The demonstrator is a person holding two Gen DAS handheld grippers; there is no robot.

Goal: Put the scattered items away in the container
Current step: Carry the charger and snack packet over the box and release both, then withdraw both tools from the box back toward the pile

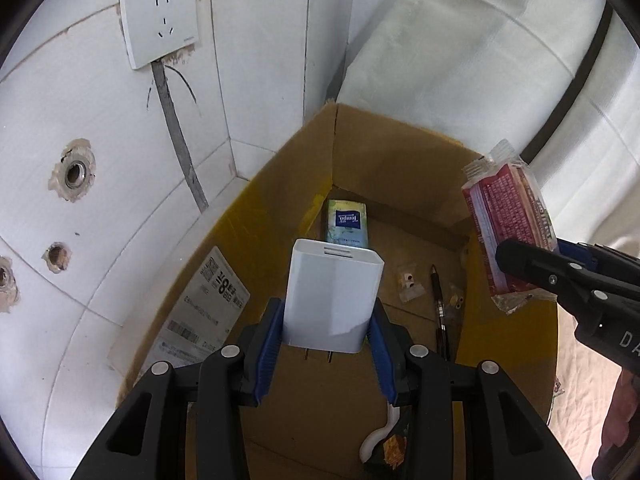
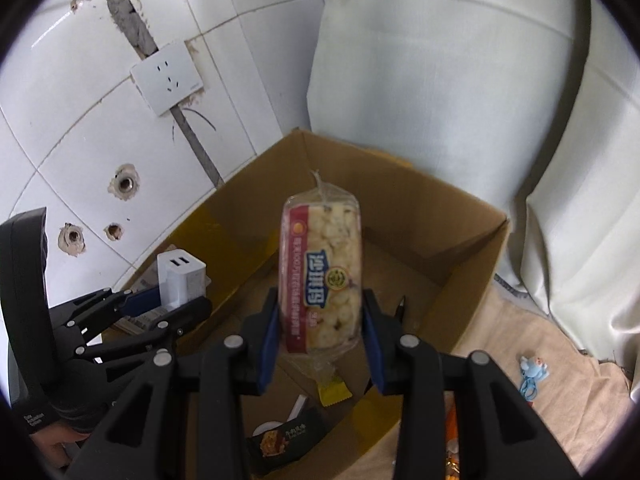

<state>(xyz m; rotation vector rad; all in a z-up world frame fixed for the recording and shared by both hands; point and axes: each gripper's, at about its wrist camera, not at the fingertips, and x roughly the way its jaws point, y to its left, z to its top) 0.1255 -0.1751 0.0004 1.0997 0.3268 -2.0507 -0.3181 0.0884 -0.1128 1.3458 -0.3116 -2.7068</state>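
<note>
A: Left wrist view: the biggest thing is the cardboard box [image 1: 400, 152], open at the top and set in a corner between a tiled wall [image 1: 100, 200] and a white curtain [image 1: 460, 60]. What sits over it?

B: Both grippers hang above the opening. The left gripper [image 1: 326, 320] has its blue pads pressed on the two sides of a white charger [image 1: 334, 296], prongs toward the camera, USB slots away.

A: And the right one?

B: The right wrist view shows the right gripper [image 2: 320, 328] closed on a snack pack [image 2: 324, 276], held upright over the box's middle. The left view shows the same pack's red back at the box's right side.

A: What already lies inside?

B: On the floor of the box, a tissue pack [image 1: 347, 224] is in the far corner, a black pen [image 1: 439, 308] near the right wall, and two small clear packets [image 1: 409, 282] beside the pen. Nearer the cameras lie a dark snack packet [image 2: 286, 440] and a yellow sachet [image 2: 333, 392].

A: Anything left outside?

B: A small blue toy [image 2: 532, 370] lies on the beige cloth [image 2: 520, 340] right of the box. A socket [image 1: 160, 24] is on the wall.
</note>
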